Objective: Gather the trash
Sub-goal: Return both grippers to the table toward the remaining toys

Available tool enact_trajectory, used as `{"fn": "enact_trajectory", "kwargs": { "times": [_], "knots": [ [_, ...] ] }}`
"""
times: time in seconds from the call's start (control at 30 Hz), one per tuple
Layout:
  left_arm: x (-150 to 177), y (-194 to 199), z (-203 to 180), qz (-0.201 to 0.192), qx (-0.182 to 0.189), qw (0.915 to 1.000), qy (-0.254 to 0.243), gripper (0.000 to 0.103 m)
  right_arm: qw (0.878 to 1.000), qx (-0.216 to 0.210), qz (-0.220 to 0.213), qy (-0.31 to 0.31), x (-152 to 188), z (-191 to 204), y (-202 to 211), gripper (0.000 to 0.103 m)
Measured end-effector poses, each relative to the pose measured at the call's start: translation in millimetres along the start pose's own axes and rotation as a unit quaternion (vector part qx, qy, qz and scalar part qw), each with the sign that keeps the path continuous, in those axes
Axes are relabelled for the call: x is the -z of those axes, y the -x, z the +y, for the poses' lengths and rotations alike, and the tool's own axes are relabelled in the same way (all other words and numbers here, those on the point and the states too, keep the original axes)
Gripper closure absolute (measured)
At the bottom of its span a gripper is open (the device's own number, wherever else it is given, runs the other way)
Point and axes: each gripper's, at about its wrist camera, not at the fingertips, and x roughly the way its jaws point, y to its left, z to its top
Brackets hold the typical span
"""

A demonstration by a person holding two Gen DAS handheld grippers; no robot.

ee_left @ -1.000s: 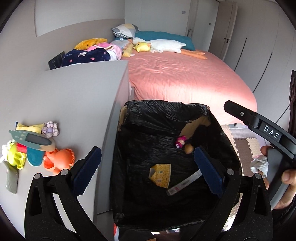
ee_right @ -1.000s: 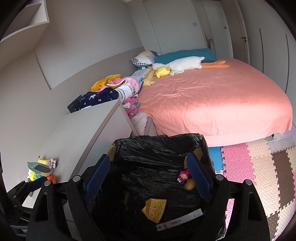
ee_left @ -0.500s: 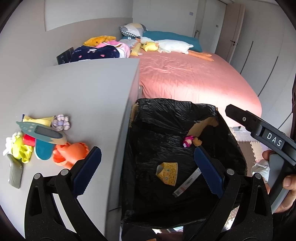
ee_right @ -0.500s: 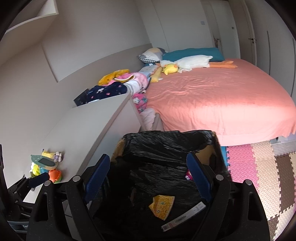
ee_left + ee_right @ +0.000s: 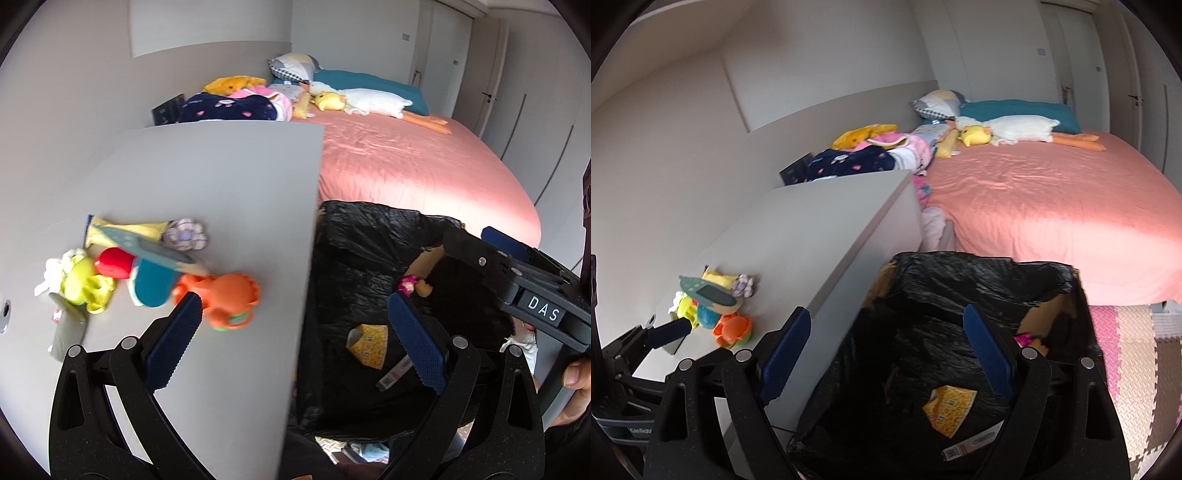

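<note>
1. Left wrist view: a bedroom, with a pink bed (image 5: pixel 417 162) at the far right and a grey cabinet top (image 5: pixel 207 177) filling the left.
2. A heap of small toys (image 5: pixel 147 273) lies on the near left of the cabinet top, slightly blurred.
3. A bin lined with a black bag (image 5: pixel 354 258) stands just right of the cabinet; a yellow wrapper (image 5: pixel 369 341) and a white strip (image 5: pixel 395 371) lie inside it.
4. The left gripper (image 5: pixel 295 339) hangs over the cabinet edge, jaws wide apart and gripping nothing.
5. The right gripper (image 5: pixel 517 273) shows at the far right, a hand (image 5: pixel 572 387) on its handle.
6. Right wrist view: the same bed (image 5: pixel 1052 206), the cabinet (image 5: pixel 820 236) at left, foam floor mats (image 5: pixel 1134 354) at right.
7. The right gripper (image 5: pixel 886 347) sits above the bin (image 5: pixel 960 280), jaws spread wide and empty; the wrapper (image 5: pixel 949 406) lies below.
8. The left gripper (image 5: pixel 665 332) reaches in at the near left beside the toys (image 5: pixel 716 306).
</note>
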Motion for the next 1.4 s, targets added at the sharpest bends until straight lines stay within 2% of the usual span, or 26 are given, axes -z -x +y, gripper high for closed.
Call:
{"fn": "enact_trajectory", "kwargs": {
  "times": [0.57, 0.93, 1.4],
  "knots": [
    [15.2, 16.1, 67.4, -0.001, -0.055, 0.9969, 0.056, 0.006, 0.997, -0.05, 0.033, 0.053, 8.5, 67.5, -32.9, 0.018],
    [21.3, 27.9, 129.3, -0.003, -0.094, 0.9887, 0.116, 0.006, 0.986, -0.097, 0.065, 0.121, 22.7, 114.3, -59.8, 0.018],
    [33.6, 19.9, 173.0, 0.016, -0.122, 0.9798, 0.158, 0.006, 0.975, -0.121, 0.087, 0.166, 28.1, 149.2, -87.0, 0.018]
  ]
}}
